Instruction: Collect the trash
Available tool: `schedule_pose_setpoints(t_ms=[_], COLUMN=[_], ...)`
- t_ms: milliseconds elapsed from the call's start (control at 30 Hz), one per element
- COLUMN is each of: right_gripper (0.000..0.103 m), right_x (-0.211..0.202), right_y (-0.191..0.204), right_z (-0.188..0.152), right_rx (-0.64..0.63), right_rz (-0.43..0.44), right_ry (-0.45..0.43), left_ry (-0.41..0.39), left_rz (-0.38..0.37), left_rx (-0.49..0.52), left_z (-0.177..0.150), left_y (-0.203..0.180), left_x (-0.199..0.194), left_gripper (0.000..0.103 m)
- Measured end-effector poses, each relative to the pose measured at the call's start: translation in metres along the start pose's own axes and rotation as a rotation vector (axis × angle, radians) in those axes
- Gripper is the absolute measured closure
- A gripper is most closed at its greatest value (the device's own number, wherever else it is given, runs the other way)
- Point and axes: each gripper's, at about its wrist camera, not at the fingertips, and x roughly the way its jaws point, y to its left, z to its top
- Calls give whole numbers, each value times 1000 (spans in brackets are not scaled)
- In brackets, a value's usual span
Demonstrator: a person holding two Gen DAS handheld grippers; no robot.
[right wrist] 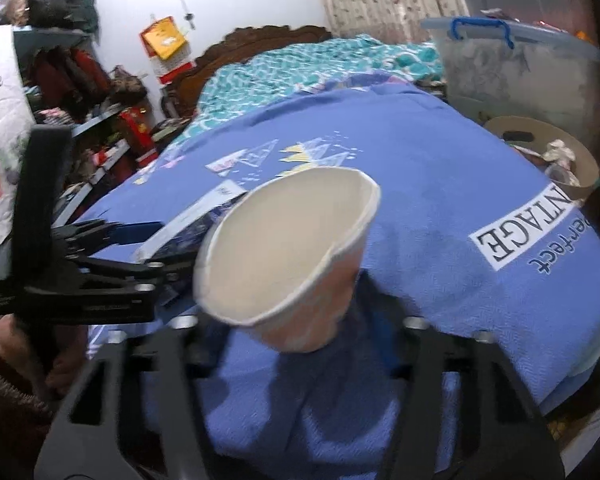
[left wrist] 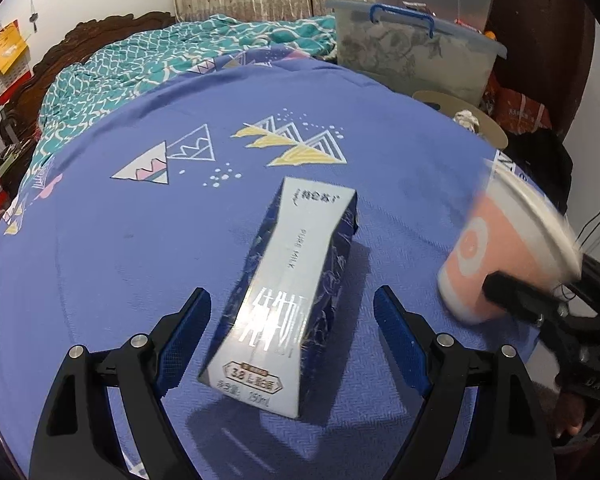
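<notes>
Left gripper (left wrist: 292, 340) stands wide open astride the milk carton (left wrist: 288, 300), pads clear of both long sides; the carton lies flat near the front edge of the blue bedspread (left wrist: 140, 240), seemingly lined up for a squeeze across its narrow width. Right gripper (right wrist: 304, 332) is clamped on the paper cup (right wrist: 292, 256), low on its body, the cup tilted and lifted off the spread near its right edge, probably bound for the round bin (right wrist: 580, 168) beyond that edge.

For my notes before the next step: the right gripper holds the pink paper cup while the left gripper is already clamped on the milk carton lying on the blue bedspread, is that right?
Not quite: in the left wrist view the left gripper stands open around the milk carton, pads clear of its sides. The rest holds: the right gripper grips the pink paper cup, and the carton lies on the blue bedspread.
</notes>
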Motion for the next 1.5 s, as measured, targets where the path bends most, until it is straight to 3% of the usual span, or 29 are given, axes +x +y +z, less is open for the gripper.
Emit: schedule_pose_setpoints(t_ms=[67,100,133,300,667,1133,1267,1467,1500], right_gripper=[66,67,68,70,70,70,70,69,68], right_x=[-2,-2,-3,-7,-11,-20,-14,2,9], right_y=[2,1,-1,-13,-71,-214,-263,-297,-304], right_z=[-1,-1,-1,6,21,86,110,126,130], right_rx=[-10,-3,10,52,148,268,277,250,241], right_rz=[-2,4,13,11,-76,-272,-349,-412,-412], right_ry=[-6,-8,-11,-49,-117,-247,-232,-176,-150], left_ry=[13,11,15,16,4,5,-6,-16,-9], left_rz=[-1,10,6,-114,-248,-379,-407,-384,-383], left_rx=[7,13,20,-20,67,186,229,270,269], left_z=[-1,0,1,14,73,204,244,278,281], left_y=[-1,-2,-2,1,-52,-160,-199,-240,-244], left_x=[4,4,5,5,28,113,140,178,185], left_gripper=[30,45,50,53,54,54,54,53,44])
